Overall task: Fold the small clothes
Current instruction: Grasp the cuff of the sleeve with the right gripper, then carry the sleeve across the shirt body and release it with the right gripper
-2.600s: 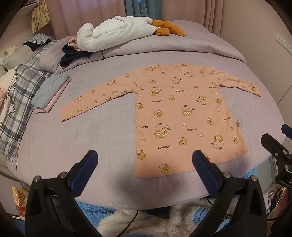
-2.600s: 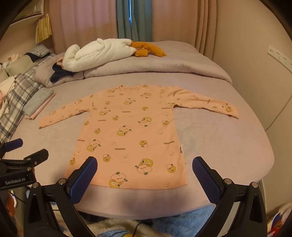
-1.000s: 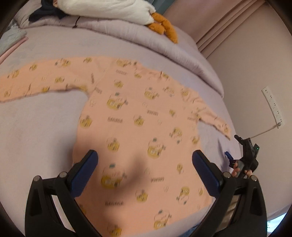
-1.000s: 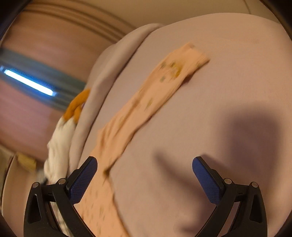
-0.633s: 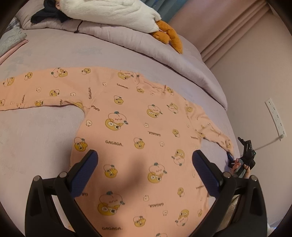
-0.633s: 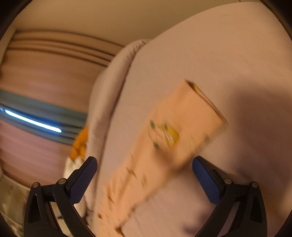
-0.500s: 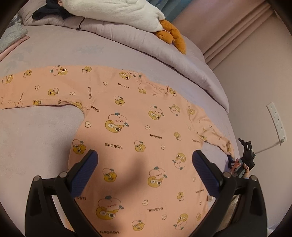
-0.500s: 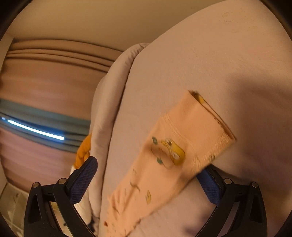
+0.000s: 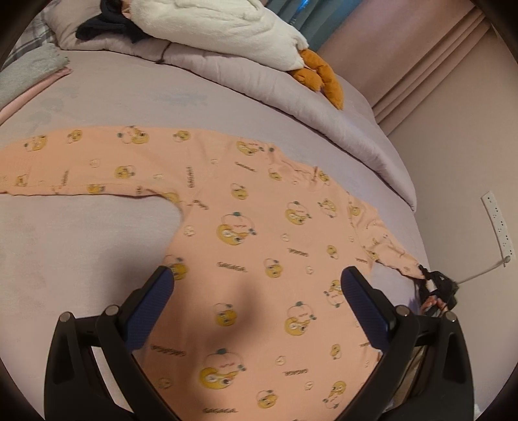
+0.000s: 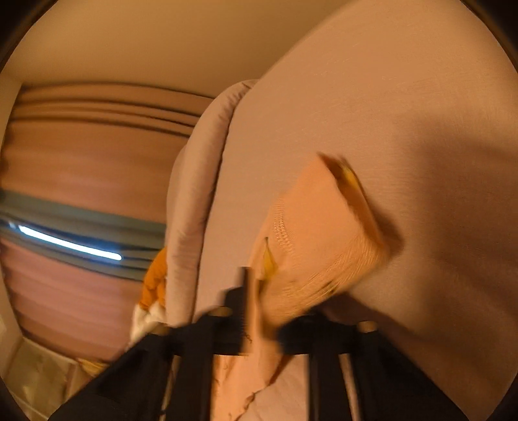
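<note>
Peach cotton, printed with yellow cartoon faces, is spread flat across the lilac bed cover (image 9: pixel 81 252): the small long-sleeved top (image 9: pixel 259 259) lies front up, both sleeves out to the sides. At far left, a folded grey and pink pile (image 9: pixel 29 74) is seen at the edge of the bed, and a white plush toy (image 9: pixel 220 26) is stretched along the rolled duvet behind.

Over the lower body of the top, the left gripper (image 9: pixel 257 293) is held with its blue pads wide apart and nothing between them; only a shadow is cast on the fabric.

Further right, the news: the cuff of the right sleeve (image 10: pixel 320 233) is now pinched in the right gripper (image 10: pixel 255 291). A second ago its jaws were fully spread over bare bed cover; they have just been closing, and fabric is caught between them. From the left wrist view, the sleeve tip is seen drawn out to that gripper at the bed's right edge, near the wall socket strip (image 9: pixel 497 223).

The first fold is therefore judged ready to be started, with the sleeve to be carried in over the body.
</note>
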Motion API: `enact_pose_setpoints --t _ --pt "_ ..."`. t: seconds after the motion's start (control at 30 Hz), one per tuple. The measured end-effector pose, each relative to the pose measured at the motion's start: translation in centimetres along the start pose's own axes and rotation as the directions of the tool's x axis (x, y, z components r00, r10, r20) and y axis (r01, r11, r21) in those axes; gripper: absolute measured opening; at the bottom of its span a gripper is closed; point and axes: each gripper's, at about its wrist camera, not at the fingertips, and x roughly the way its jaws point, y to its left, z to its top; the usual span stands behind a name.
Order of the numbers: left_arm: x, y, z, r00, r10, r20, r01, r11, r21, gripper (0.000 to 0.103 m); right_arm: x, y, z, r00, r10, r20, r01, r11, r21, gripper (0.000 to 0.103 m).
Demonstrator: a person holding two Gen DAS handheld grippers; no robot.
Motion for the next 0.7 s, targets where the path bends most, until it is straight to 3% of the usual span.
enact_pose_setpoints --t 0.1,0.17,0.27,0.37,0.47,0.5,0.57,0.6,0.7 --pt "-0.8 0.8 -0.5 1.0 0.025 0.003 -0.025 1.0 -0.002 0.103 -1.0 5.0 -0.8 0.997 -0.071 0.013 0.072 0.978 -0.197 0.006" --pt "-1.3 1.4 -0.8 1.0 0.008 0.004 -0.008 1.0 -0.009 0.103 -1.6 10.0 -2.3 0.994 -0.105 0.019 0.105 0.924 -0.368 0.006" --pt "-2.3 2.2 -1.0 1.0 -0.009 0.013 0.009 1.0 -0.013 0.103 -1.5 15.3 -4.8 0.994 -0.111 0.012 0.101 0.849 -0.518 0.006" --pt "-2.9 3.0 -0.8 1.0 0.002 0.021 -0.002 1.0 -0.002 0.103 -0.5 21.1 -8.5 0.994 -0.106 -0.007 0.075 0.744 -0.664 0.006" --pt "-3.4 4.7 -0.8 1.0 -0.005 0.023 0.006 1.0 -0.017 0.103 0.3 26.0 -14.3 0.993 -0.109 -0.038 0.038 0.622 -0.782 0.006" --pt "-3.4 5.3 -0.8 1.0 -0.007 0.021 0.007 1.0 -0.024 0.103 1.1 26.6 -15.0 0.993 -0.112 -0.044 0.032 0.603 -0.797 0.006" --pt "-3.7 6.5 -0.7 1.0 -0.011 0.022 0.012 0.999 -0.039 0.103 2.6 29.1 -19.8 0.99 -0.125 -0.069 0.004 0.509 -0.861 0.006" --pt "-3.8 7.1 -0.7 1.0 -0.015 0.024 0.016 0.999 -0.05 0.103 3.1 29.2 -20.9 0.989 -0.13 -0.073 -0.001 0.482 -0.876 0.006" --pt "-4.5 8.8 -0.7 0.999 -0.022 0.038 0.025 0.997 -0.073 0.103 6.1 30.8 -27.5 0.981 -0.187 -0.057 0.004 0.311 -0.95 0.006"
